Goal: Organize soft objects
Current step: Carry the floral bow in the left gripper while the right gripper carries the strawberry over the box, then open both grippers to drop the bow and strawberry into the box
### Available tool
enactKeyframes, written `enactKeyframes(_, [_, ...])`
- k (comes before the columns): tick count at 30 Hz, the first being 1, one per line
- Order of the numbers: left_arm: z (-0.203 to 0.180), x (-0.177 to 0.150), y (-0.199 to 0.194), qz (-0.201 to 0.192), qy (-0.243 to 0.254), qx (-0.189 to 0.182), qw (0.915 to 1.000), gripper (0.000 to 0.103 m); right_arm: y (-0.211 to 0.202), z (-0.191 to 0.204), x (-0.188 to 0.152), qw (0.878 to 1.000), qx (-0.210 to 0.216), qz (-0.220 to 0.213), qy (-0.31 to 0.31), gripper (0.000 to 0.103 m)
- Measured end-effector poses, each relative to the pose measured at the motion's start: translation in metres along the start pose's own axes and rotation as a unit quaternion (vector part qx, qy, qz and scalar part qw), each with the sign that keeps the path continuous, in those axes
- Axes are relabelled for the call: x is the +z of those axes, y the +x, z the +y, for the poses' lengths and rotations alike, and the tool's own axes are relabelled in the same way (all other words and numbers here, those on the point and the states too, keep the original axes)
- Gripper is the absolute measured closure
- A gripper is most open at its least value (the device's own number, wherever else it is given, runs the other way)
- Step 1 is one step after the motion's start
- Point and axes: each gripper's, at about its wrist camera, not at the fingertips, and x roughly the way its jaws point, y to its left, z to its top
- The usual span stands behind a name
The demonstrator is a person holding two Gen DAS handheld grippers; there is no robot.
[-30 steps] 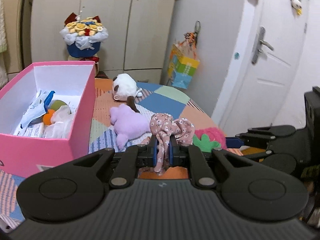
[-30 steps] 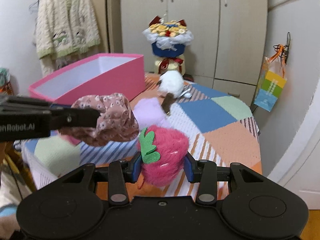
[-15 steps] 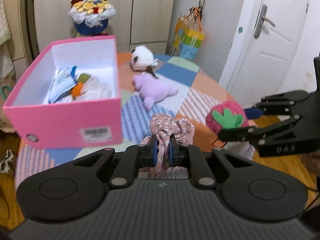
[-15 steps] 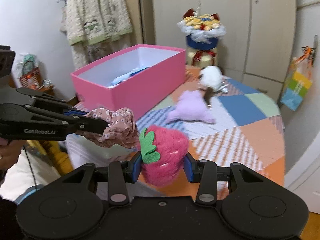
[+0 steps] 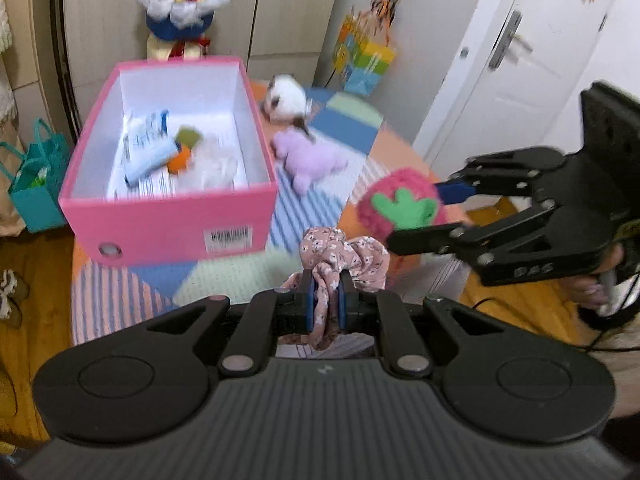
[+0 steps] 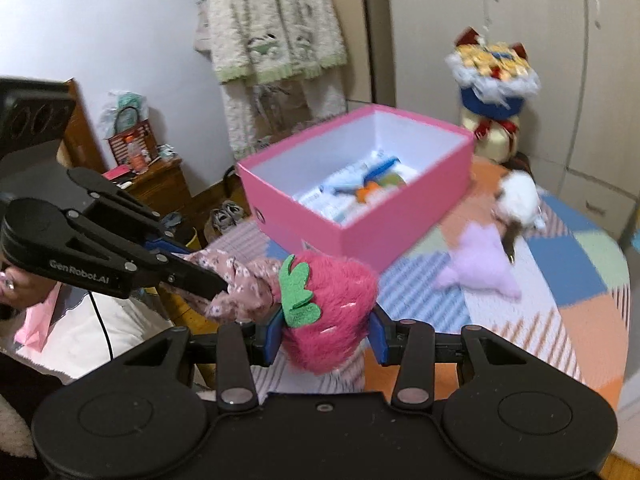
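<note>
My left gripper [image 5: 327, 294] is shut on a pink floral scrunchie [image 5: 344, 254], held in the air near the front of the patchwork table. My right gripper [image 6: 325, 332] is shut on a pink plush strawberry [image 6: 332, 312] with a green felt leaf, just right of the scrunchie [image 6: 244, 284]. The left wrist view has the strawberry [image 5: 400, 204] and right gripper [image 5: 432, 212] at right. An open pink box [image 5: 176, 224] stands ahead, holding packets and an orange item. A purple plush [image 5: 308, 158] and a white plush [image 5: 286, 98] lie beyond it.
The patchwork tablecloth [image 6: 560, 300] covers a rounded table with its edge to the right. A bouquet figure [image 6: 494, 96] stands behind the box [image 6: 400, 216]. A teal bag [image 5: 36, 184] sits on the floor at left, and a white door [image 5: 520, 64] is at right.
Both grippers have risen and pulled back from the table with their objects. The pink box now shows from higher up, its inside open to view.
</note>
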Motion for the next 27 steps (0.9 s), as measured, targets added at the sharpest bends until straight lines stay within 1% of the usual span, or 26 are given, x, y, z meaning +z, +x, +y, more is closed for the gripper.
enactKeyframes(2, [0.003, 0.011, -0.014, -0.026, 0.008, 0.005, 0.9996, 0.093, 0.0, 0.004, 0.011, 1.0, 0.002, -0.012, -0.011, 0.055])
enactKeyframes(5, [0.011, 0.027, -0.024, -0.052, 0.011, 0.011, 0.9985, 0.093, 0.0, 0.009, 0.031, 0.999, 0.004, -0.035, -0.027, 0.055])
enactKeyframes(9, [0.025, 0.05, -0.021, -0.077, 0.012, 0.02, 0.9968, 0.093, 0.009, 0.01, 0.058, 0.997, -0.003, -0.063, -0.045, 0.054])
enactKeyframes(11, [0.034, 0.062, -0.015, -0.086, 0.009, 0.024, 0.9959, 0.093, 0.017, 0.007, 0.07, 0.996, -0.007, -0.069, -0.048, 0.054])
enactKeyframes(15, [0.054, 0.086, 0.008, -0.103, 0.008, 0.049, 0.9934, 0.093, 0.042, -0.004, 0.093, 0.994, -0.03, -0.079, -0.066, 0.054])
enactKeyframes(20, [0.083, 0.118, 0.056, -0.108, -0.007, 0.081, 0.9909, 0.093, 0.083, -0.037, 0.119, 0.993, -0.054, -0.076, -0.066, 0.054])
enactKeyframes(22, [0.095, 0.129, 0.077, -0.108, -0.008, 0.104, 0.9887, 0.093, 0.101, -0.051, 0.126, 0.994, -0.062, -0.07, -0.064, 0.054])
enactKeyframes(25, [0.11, 0.141, 0.104, -0.112, 0.004, 0.147, 0.9828, 0.093, 0.128, -0.071, 0.135, 0.994, -0.071, -0.051, -0.059, 0.054])
enactKeyframes(27, [0.119, 0.149, 0.12, -0.113, 0.005, 0.164, 0.98, 0.093, 0.143, -0.076, 0.138, 0.993, -0.078, -0.037, -0.081, 0.054])
